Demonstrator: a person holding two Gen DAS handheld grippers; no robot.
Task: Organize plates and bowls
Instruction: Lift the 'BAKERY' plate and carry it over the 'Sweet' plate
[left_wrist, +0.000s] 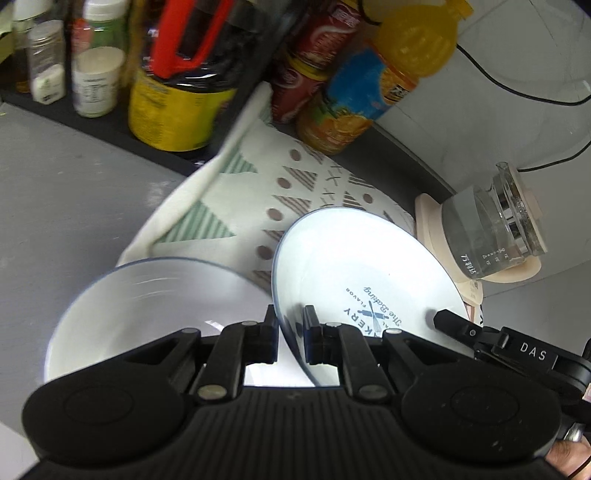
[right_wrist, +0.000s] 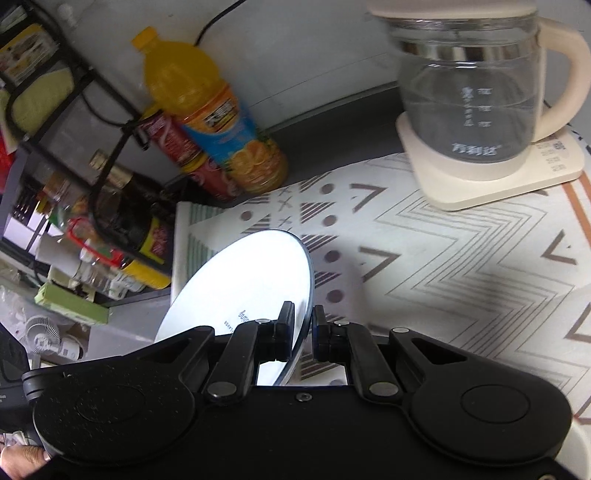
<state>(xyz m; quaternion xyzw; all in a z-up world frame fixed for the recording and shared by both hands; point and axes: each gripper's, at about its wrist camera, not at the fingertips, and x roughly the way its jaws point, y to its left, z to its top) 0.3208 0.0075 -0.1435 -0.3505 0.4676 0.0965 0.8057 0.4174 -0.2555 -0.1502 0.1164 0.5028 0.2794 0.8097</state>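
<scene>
A white plate (left_wrist: 351, 258) with a thin blue rim and blue printed lettering hangs tilted above the patterned mat (left_wrist: 295, 177). My left gripper (left_wrist: 290, 317) is shut on its near rim. My right gripper (right_wrist: 303, 314) is shut on the rim of the same plate (right_wrist: 251, 273); one of its fingers (left_wrist: 445, 319) shows at the plate's right edge in the left wrist view. A white bowl (left_wrist: 147, 306) with a blue rim lies lower left, partly under my left gripper and beside the plate.
A glass kettle (right_wrist: 469, 103) stands on a cream base (right_wrist: 480, 177) at the mat's far side. An orange juice bottle (right_wrist: 207, 110), red cans (right_wrist: 177, 147), a dark sauce bottle (left_wrist: 177, 92) and spice jars (left_wrist: 96, 74) crowd the back. Black cables (left_wrist: 517, 88) run along the wall.
</scene>
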